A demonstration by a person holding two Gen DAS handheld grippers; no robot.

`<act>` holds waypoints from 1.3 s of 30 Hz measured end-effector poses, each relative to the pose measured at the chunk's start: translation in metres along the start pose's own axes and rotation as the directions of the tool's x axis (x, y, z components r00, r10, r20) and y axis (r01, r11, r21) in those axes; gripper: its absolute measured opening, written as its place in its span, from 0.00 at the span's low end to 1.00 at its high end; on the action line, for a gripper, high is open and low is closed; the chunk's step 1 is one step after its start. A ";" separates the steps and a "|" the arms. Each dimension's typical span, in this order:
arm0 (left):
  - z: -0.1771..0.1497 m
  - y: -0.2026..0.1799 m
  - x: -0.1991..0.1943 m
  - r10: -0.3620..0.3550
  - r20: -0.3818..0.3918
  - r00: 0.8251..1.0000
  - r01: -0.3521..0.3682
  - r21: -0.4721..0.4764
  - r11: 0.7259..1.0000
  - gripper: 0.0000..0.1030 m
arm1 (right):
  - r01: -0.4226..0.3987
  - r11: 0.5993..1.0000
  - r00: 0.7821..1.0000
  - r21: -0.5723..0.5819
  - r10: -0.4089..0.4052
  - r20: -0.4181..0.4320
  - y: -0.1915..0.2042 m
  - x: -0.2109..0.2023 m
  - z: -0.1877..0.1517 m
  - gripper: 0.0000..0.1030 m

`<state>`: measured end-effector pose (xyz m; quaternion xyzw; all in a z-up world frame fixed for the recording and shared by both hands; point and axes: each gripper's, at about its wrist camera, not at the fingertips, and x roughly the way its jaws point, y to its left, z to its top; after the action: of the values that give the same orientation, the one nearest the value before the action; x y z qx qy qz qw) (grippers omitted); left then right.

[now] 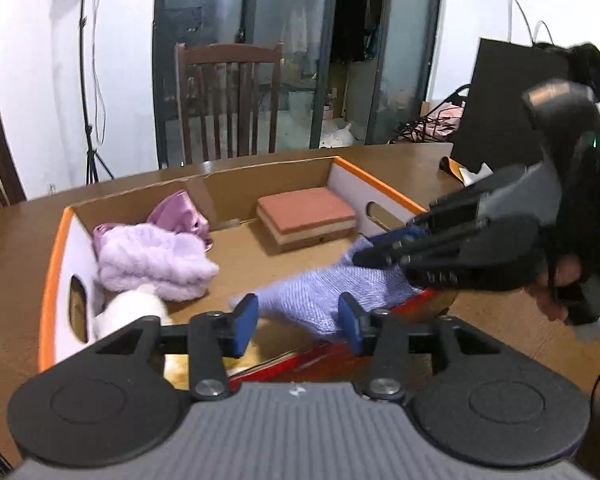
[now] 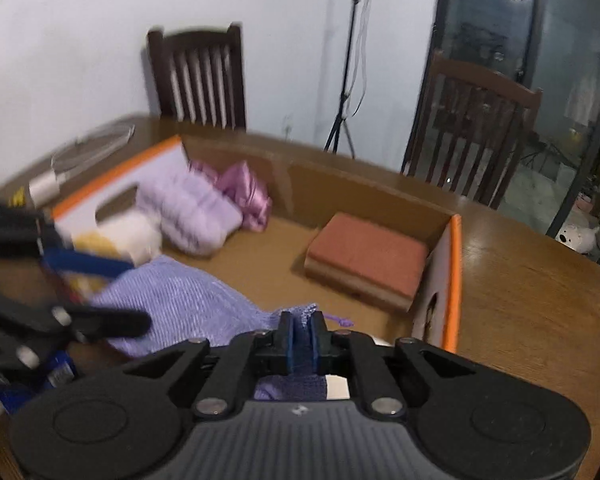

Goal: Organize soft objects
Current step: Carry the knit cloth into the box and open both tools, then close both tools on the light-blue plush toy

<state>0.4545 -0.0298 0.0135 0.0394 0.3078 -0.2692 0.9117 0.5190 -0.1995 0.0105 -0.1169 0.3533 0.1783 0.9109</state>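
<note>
While chairs (image 2: 200, 76) flank wooden table (image 2: 520, 280) | cardboard box (image 1: 54, 264) on it

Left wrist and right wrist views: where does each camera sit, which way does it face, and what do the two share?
Left wrist: rides the left hand-held gripper, open, facing the cardboard box; the right hand-held gripper and a hand show at right.
Right wrist: rides the right hand-held gripper, shut on the lavender knit cloth, facing the same box; the left hand-held gripper is blurred at left.
Shared: box, cloth, fluffy lilac item, terracotta pad.
</note>
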 end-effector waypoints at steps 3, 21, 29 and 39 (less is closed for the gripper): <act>0.003 0.014 -0.009 0.013 0.023 1.000 -0.012 -0.033 0.999 0.49 | 0.020 0.998 0.999 -0.056 -0.022 -0.040 0.008 0.012 -0.003 0.11; 0.008 -0.008 -0.182 0.183 0.249 0.951 -0.187 -0.007 0.982 0.74 | 0.084 0.996 0.966 -0.009 -0.080 0.246 0.014 -0.158 0.012 0.54; -0.107 -0.054 -0.202 0.256 0.241 0.936 -0.231 -0.125 0.965 0.89 | -0.105 0.990 0.937 0.094 0.067 0.342 0.052 -0.199 -0.092 0.59; -0.190 -0.084 -0.211 0.114 0.144 0.983 -0.076 -0.251 0.965 0.89 | -0.302 0.927 0.934 0.222 0.240 0.265 0.111 -0.197 -0.210 0.59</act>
<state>0.1680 0.0424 -0.0093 -0.0797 0.2636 -0.1874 0.9429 0.2122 -0.2179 -0.0165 0.0752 0.2768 0.2678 0.9198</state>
